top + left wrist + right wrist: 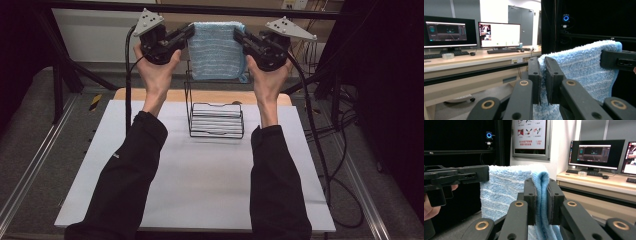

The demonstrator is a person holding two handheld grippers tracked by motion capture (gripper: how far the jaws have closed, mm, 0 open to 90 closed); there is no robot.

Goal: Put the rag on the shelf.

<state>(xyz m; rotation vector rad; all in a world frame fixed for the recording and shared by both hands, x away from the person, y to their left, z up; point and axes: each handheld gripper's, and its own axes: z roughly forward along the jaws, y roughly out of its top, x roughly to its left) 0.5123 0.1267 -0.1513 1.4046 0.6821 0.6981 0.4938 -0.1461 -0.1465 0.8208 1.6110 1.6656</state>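
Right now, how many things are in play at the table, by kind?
Grippers: 2, the left gripper and right gripper, each shut on a top corner of the towel.
Blue towels: 1, the blue towel, held up.
Black wire racks: 1, the wire rack, on the white table.
Total: 4.

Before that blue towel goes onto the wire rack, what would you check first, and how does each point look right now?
1. Left gripper clamped on the blue towel: ok, jaws pinch its upper corner.
2. Right gripper clamped on the other upper corner: ok.
3. Towel spread flat between the two grippers: ok, it hangs without bunching.
4. Towel clear of the wire rack: ok, it hangs above and behind.
5. Rack upright on the white board: ok.
6. Towel's lower edge lined up with the rack's top bar: cannot tell from these angles.
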